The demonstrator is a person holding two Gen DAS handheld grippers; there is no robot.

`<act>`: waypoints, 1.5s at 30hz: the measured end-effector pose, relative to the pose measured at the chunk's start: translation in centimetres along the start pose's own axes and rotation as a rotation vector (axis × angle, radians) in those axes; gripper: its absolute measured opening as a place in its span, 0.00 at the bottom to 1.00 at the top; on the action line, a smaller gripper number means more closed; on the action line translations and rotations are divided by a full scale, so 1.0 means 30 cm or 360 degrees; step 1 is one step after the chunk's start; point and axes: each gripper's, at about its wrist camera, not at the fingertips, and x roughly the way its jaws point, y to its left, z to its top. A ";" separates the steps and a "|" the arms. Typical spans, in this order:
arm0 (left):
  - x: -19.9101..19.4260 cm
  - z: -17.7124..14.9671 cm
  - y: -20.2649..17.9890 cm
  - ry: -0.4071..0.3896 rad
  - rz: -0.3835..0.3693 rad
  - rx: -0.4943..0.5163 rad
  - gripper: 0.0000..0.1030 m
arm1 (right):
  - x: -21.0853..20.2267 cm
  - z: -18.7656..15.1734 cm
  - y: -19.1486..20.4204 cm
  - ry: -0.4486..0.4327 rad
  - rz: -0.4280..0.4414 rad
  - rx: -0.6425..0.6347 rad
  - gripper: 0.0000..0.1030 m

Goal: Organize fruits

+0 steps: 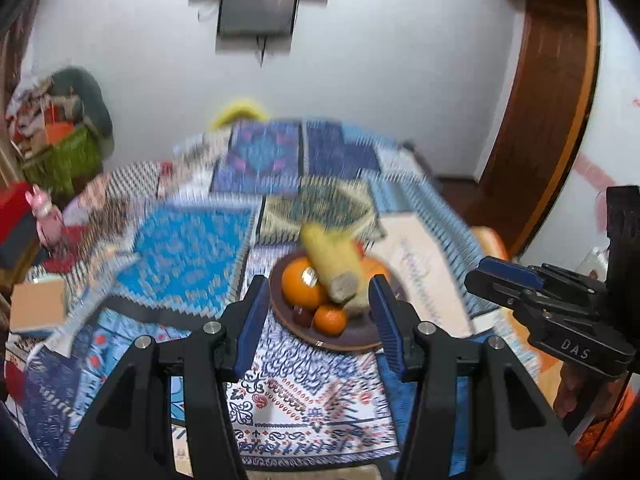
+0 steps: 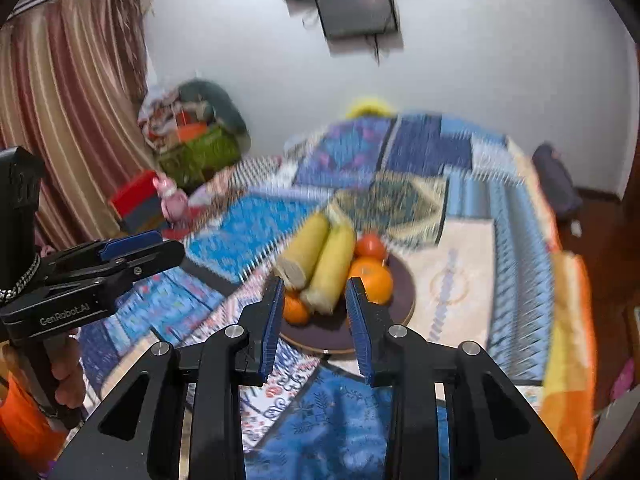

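Observation:
A dark brown plate (image 1: 352,338) sits on the patchwork cloth and holds two corn cobs (image 1: 334,266), several oranges (image 1: 302,284) and a small dark red fruit (image 1: 302,316). It also shows in the right wrist view (image 2: 320,334) with the cobs (image 2: 326,264) and oranges (image 2: 372,278). My left gripper (image 1: 320,300) is open and empty, raised short of the plate. My right gripper (image 2: 314,300) is open and empty, also short of the plate. Each gripper shows from the side in the other's view (image 1: 504,274) (image 2: 132,246).
The patchwork cloth (image 1: 192,256) covers the whole surface. A pink toy (image 1: 46,220), a red box (image 2: 134,196) and a green basket (image 1: 64,160) stand at the far left. A small box (image 1: 36,306) and a silver wrapper (image 1: 88,304) lie left of the plate. A wooden door frame (image 1: 552,128) stands on the right.

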 end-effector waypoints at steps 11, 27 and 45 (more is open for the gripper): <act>-0.416 0.035 -0.125 -0.0455 0.0010 0.0106 0.59 | -0.357 0.032 0.183 -0.0396 -0.0040 -0.0111 0.37; -0.614 -0.034 -0.149 -0.0700 0.0049 0.0112 0.92 | -0.512 -0.007 0.263 -0.0662 -0.0178 -0.0095 0.85; -0.631 -0.070 -0.149 -0.0696 0.0078 0.0083 1.00 | -0.540 -0.039 0.277 -0.0733 -0.0282 -0.0117 1.00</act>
